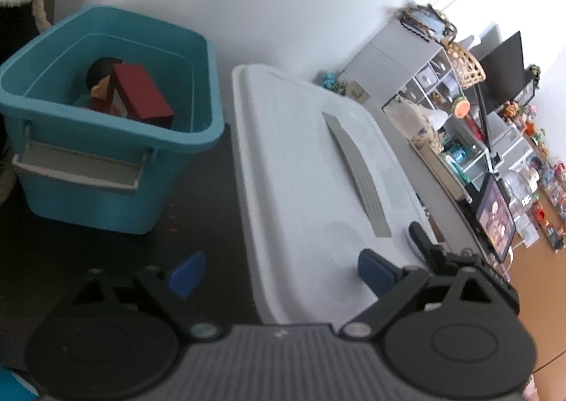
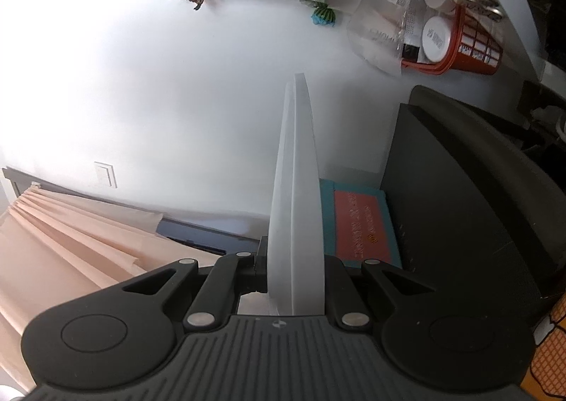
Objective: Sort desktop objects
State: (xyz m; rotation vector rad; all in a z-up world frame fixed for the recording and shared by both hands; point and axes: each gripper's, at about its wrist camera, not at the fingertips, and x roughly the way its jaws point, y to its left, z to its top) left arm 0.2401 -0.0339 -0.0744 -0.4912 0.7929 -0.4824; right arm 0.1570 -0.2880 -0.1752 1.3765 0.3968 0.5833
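A teal bin [image 1: 106, 139] stands on the dark desk [image 1: 212, 217] at the left, holding a red box [image 1: 139, 96] and a dark round object. A white bin lid [image 1: 307, 171] with a grey strip is held upright beside it. My left gripper [image 1: 279, 271] is open, its blue pads [image 1: 187, 273] on either side of the lid's near edge. In the right wrist view my right gripper [image 2: 295, 280] is shut on the white lid [image 2: 297, 210], seen edge-on. The other gripper's black finger [image 1: 424, 241] shows at the lid's right edge.
A grey shelf unit [image 1: 442, 89] crowded with small items and a monitor [image 1: 502, 64] stand at the right. In the right wrist view an orange basket [image 2: 460, 43] hangs at upper right, a dark case [image 2: 460, 206] sits right, peach curtains [image 2: 70, 241] left.
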